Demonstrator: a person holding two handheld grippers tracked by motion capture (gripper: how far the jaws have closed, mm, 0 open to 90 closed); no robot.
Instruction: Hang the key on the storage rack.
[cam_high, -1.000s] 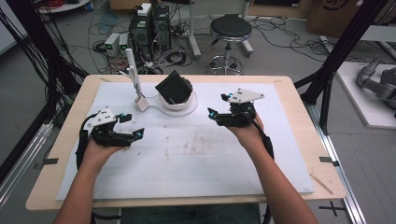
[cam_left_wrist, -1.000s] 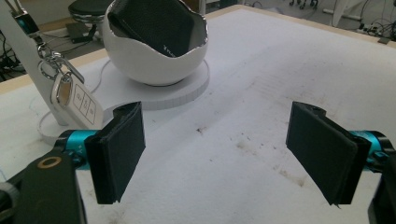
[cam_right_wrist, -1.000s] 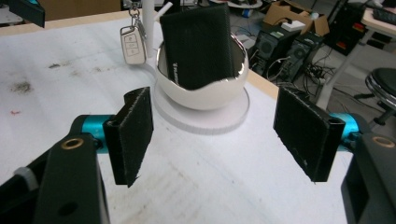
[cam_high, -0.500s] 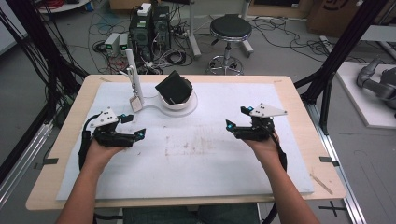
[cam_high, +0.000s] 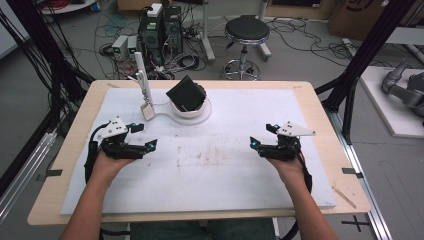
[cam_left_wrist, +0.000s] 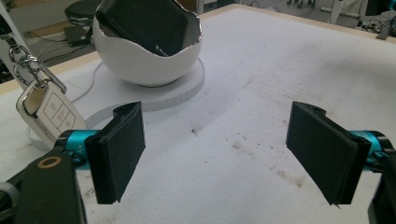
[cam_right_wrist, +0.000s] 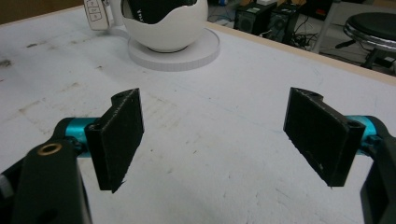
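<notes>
Centrally, glossy round white bowl (cam_high: 190, 107), black leather wallet (cam_high: 186, 93) inside

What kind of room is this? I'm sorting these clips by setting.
Probably a lab or workshop set up for recording manipulation. A black frame stands around the wooden table, desktop computers and loose cables sit on the floor behind it, and a grey robot arm lies at the right.

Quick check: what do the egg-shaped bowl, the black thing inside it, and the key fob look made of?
Bowl: glossy white, likely ceramic or hard plastic; smooth sheen, jagged rim. Wallet: looks like black leather, fine grain. Key fob: white plastic shell with a metal ring.
</notes>
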